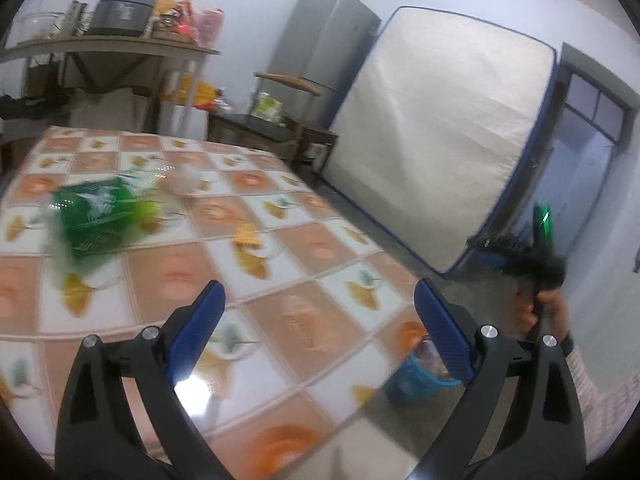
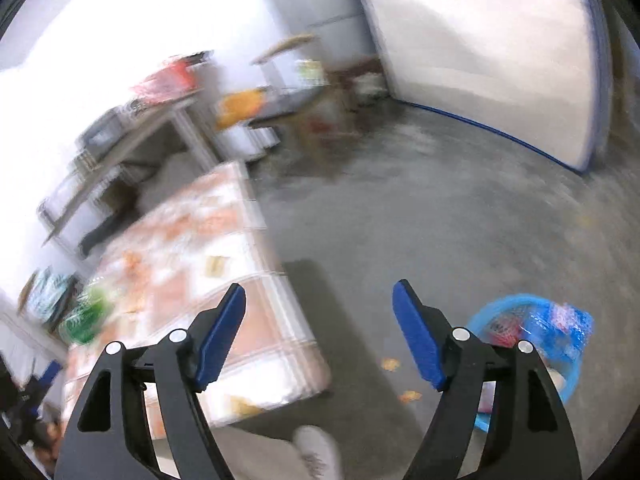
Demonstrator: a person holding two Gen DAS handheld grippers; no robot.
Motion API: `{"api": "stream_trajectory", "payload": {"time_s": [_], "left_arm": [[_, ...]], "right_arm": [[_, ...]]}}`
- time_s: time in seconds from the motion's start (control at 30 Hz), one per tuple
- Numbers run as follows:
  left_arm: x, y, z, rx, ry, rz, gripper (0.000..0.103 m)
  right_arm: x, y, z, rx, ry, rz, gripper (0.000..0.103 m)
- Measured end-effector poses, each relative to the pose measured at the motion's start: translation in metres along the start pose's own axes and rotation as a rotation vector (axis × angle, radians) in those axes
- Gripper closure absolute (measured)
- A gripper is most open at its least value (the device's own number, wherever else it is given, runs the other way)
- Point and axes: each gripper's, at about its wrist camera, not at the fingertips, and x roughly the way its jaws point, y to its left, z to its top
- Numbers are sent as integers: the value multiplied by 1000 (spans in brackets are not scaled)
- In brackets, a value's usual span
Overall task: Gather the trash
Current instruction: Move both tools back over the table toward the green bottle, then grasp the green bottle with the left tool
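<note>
Mattress [image 1: 440,136], white with blue piping, the largest item we log; it stands on edge against the far wall, with a grey refrigerator [image 1: 324,44] just beside it on the left.

Counter [image 1: 312,248], next in size, under a glossy checked cloth of orange and white squares; we see it in both wrist views, with bare grey floor [image 2: 460,220] to its right.

Shelf table [image 1: 120,46] behind the counter, carrying a dark grey appliance [image 1: 120,12] and red and orange packets, all blurred.

Blue basket [image 2: 536,332], on the floor off the counter's near right corner, already holding coloured wrappers; in the left wrist view we find only part of it past the counter edge.

Green bag [image 1: 100,212], on the counter's far left part, blurred. Just beyond it lies a white crumpled piece [image 1: 184,180].

Orange wrapper [image 1: 246,234], small, flat on the counter near its middle, apart from the bag. We count further orange scraps [image 2: 390,365] on the floor near the basket.

Left gripper [image 1: 316,336]: jaws wide, nothing between them, above the counter's near edge.

Right gripper [image 2: 320,340]: jaws wide apart and empty, above the floor between counter and basket. A hand [image 1: 540,312] grips its handle at the right of the left wrist view.

White shoe [image 2: 316,456], at the bottom edge.
</note>
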Motion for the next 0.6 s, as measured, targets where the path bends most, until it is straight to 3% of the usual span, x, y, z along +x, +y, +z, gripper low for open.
{"api": "stream_trajectory", "payload": {"time_s": [0.13,0.27,0.43,0.6], "left_arm": [[-18,18,13,63,14,81,10],[-16,27,28,183,43,160,8],[19,48,50,328,147,233,8],[67,85,82,366,262,308,8]], "right_arm": [[31,83,11,-143,97,164,27],[59,146,4,-235,187,257,27],[87,188,-13,-290,264,321,26],[105,196,-26,-286,315,345,26]]}}
